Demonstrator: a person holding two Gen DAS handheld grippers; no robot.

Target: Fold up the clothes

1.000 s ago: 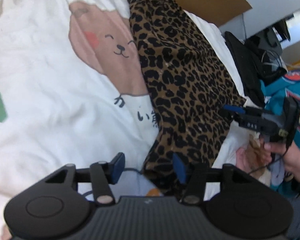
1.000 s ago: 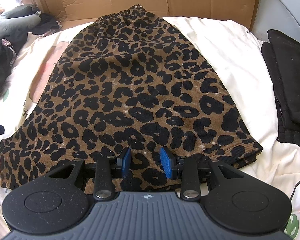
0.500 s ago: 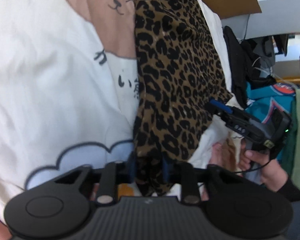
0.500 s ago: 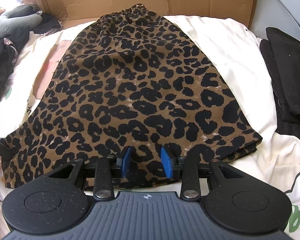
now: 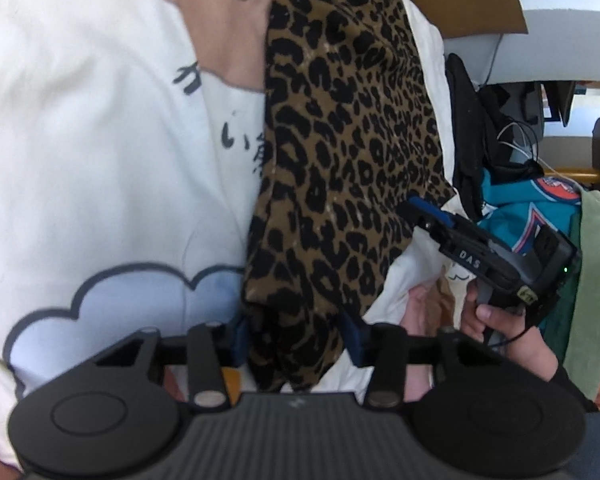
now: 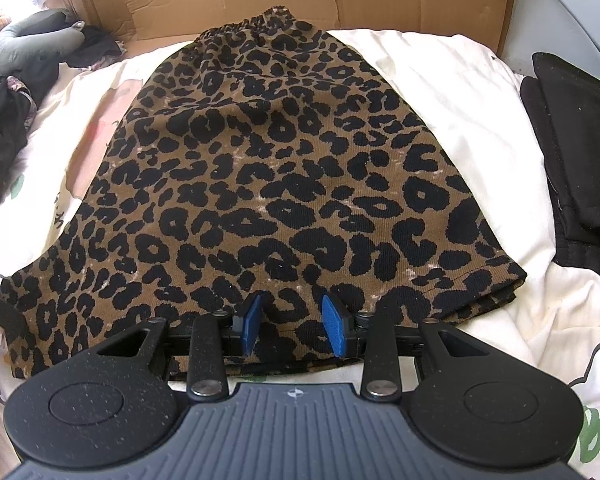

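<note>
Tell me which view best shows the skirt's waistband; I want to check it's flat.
The right wrist view: the waistband lies fully visible at the skirt's far end. The left wrist view shows the skirt side-on, waistband cropped.

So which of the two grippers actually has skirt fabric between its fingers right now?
The left gripper: the leopard-print skirt hem corner is bunched between its fingers. The right gripper sits open over the hem's middle, blue pads apart.

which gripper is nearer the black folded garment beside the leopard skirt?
Right. The right gripper sits at the middle of the leopard skirt hem, with the black folded garment on its right. The left gripper holds the hem corner farthest from it.
</note>
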